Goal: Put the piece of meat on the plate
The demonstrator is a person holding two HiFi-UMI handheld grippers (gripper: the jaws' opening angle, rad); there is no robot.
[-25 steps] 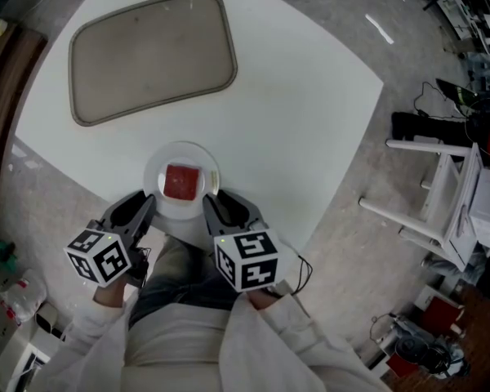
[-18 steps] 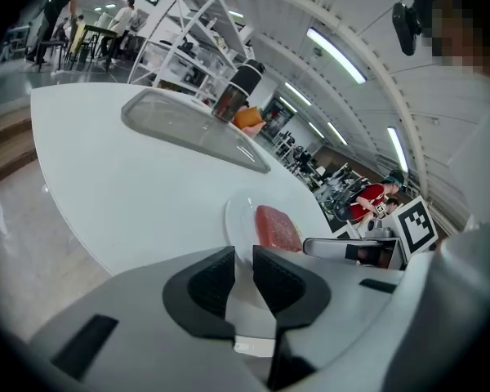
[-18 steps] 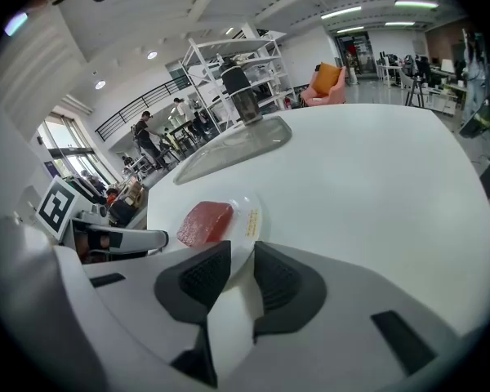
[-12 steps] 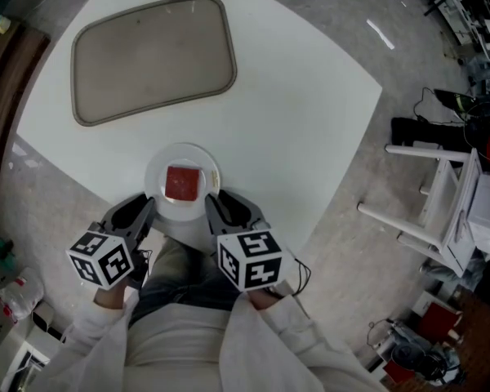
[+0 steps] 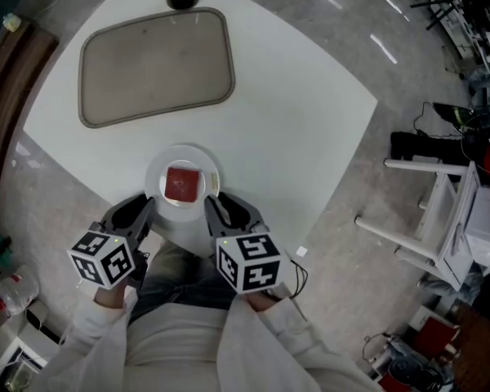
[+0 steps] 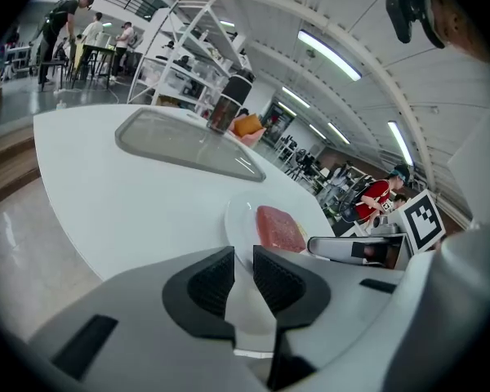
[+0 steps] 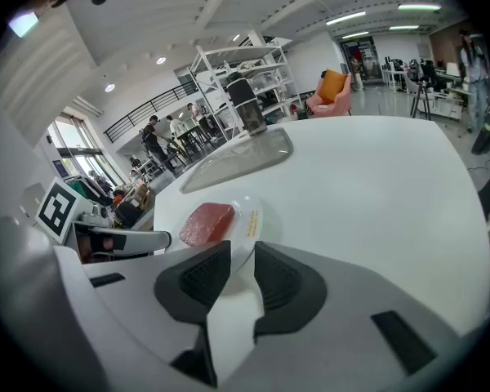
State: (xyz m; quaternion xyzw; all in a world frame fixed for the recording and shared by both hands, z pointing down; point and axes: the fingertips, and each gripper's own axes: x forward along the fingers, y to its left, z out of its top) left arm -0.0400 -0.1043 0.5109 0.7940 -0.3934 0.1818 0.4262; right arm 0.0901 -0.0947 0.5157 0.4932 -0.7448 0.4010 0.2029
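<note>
Red, flat square piece of meat (image 5: 182, 184), mottled on top, lying mid white plate (image 5: 154, 170) at the near edge of a white table (image 5: 294, 113), left gripper (image 5: 145, 207) and right gripper (image 5: 216, 208) flanking the plate's near rim, both empty, jaws slightly apart, the right gripper's having just been closing a little.

This is a big open lab or workshop hall. Ahead of the left gripper (image 6: 243, 261), past the white table (image 6: 106, 178), white metal shelving racks (image 6: 188, 39) stand beside people (image 6: 90, 31) at benches. Strip lights (image 6: 331, 55) run overhead, and cables (image 5: 431, 96) trail across the grey floor (image 5: 343, 243) far to its right.
</note>
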